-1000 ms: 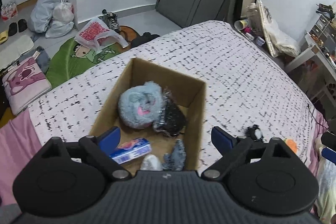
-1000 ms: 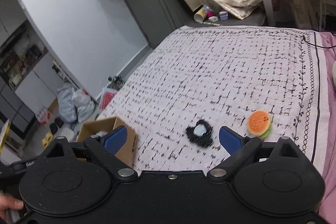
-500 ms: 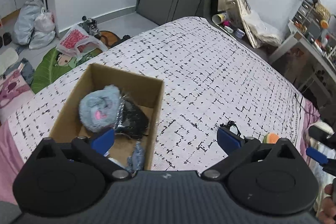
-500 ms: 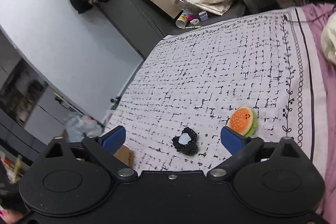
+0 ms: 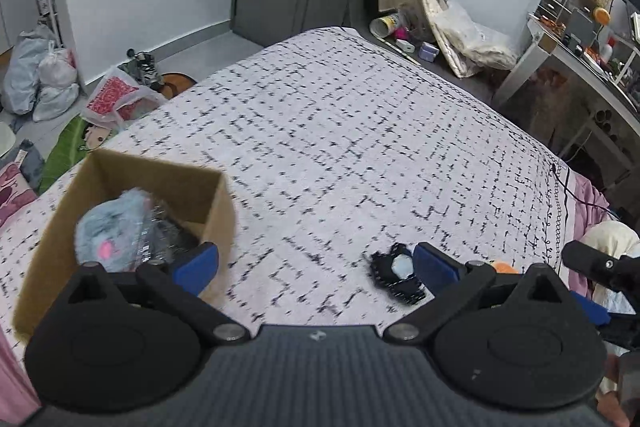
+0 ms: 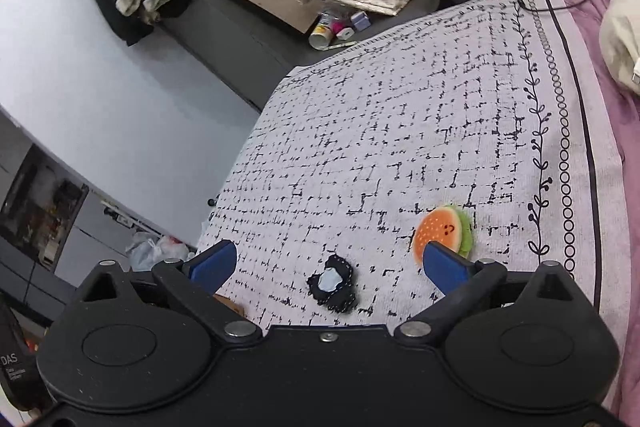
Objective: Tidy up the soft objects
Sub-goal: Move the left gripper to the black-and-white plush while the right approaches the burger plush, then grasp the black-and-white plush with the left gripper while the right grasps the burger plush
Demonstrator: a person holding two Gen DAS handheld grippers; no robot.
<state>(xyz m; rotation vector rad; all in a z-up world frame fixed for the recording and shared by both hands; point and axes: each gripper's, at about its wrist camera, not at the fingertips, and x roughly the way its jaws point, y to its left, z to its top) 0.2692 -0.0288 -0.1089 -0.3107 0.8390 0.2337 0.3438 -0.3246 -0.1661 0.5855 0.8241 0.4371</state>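
Note:
A small black soft toy (image 5: 396, 275) with a pale blue centre lies on the patterned bedspread (image 5: 360, 131). It sits just inside the right finger of my left gripper (image 5: 314, 263), which is open and empty. To the left, a cardboard box (image 5: 120, 183) holds a fluffy blue-grey toy (image 5: 108, 231) and a black shiny packet (image 5: 172, 239). In the right wrist view the black toy (image 6: 332, 285) lies between the fingers of my open, empty right gripper (image 6: 328, 263). An orange burger plush (image 6: 444, 231) rests by that gripper's right fingertip.
The bedspread (image 6: 400, 131) ends in a pink sheet border (image 6: 600, 107) on the right, with a cream pillow (image 6: 620, 27) beyond. Bags and clutter cover the floor (image 5: 48, 83) left of the bed. A desk (image 5: 580, 59) stands at the far right.
The left view swung right, from over the box towards the black toy. The right gripper rolled and sank closer to the black toy and burger plush. Both stay open.

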